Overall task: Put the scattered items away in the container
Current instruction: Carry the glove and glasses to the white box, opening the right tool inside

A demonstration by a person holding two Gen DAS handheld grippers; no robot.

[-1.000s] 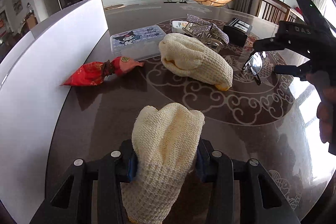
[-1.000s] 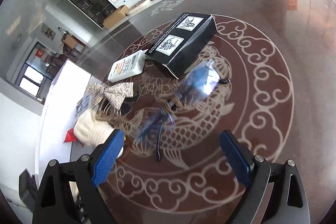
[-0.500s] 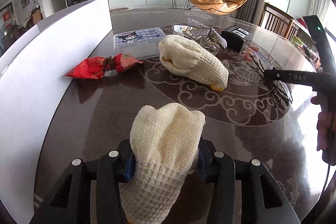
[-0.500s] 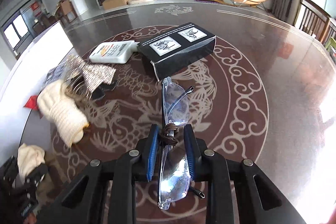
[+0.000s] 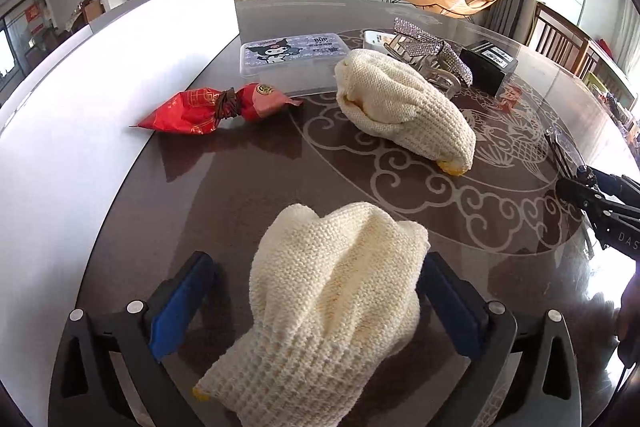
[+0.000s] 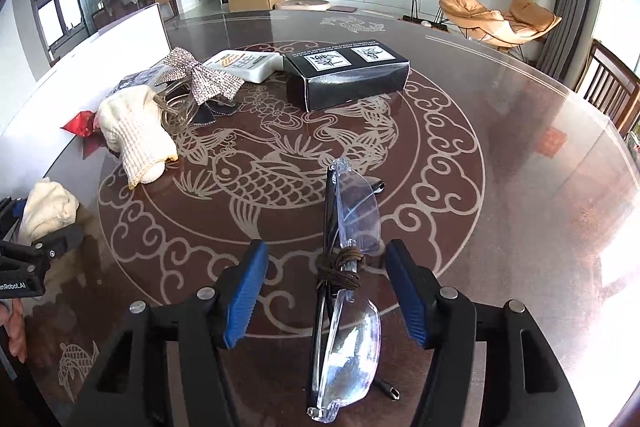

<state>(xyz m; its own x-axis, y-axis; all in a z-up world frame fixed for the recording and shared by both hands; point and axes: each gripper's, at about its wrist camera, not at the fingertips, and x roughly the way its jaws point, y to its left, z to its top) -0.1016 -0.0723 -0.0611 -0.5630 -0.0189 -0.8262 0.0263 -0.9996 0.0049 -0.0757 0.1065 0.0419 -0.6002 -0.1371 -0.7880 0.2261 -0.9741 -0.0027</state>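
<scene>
Two claws work over our round, glass-topped tabletop (image 6: 500,155). Nearest us, at the bottom of the left wrist view, our left claw (image 5: 316,303) is spread wide around a cream knitted glove (image 5: 332,311); the blue pad on the left stands clear of the knit, and whether the right pad touches it we cannot tell. At the bottom of the right wrist view, our right claw (image 6: 326,291) is likewise spread, and the clear safety glasses (image 6: 348,279), folded and bound at the middle with a brown cord, lie between its pads with a gap on each side.

Further up in the left wrist view, a second cream knitted glove (image 5: 404,107) lies on the tabletop in the centre, and a red foil packet (image 5: 212,107) tied with a dark band sits to its left, close to the white wall of the container (image 5: 120,75) that fills the left of the frame. Behind those two we see a clear lidded box with a cartoon print (image 5: 292,57).

Beyond the second glove, in the upper left of the right wrist view, are a rhinestone bow hair clip (image 6: 200,83), then a white packet (image 6: 244,65) and a black carton (image 6: 348,71) side by side in the upper middle. None of the items we see is in the container.
</scene>
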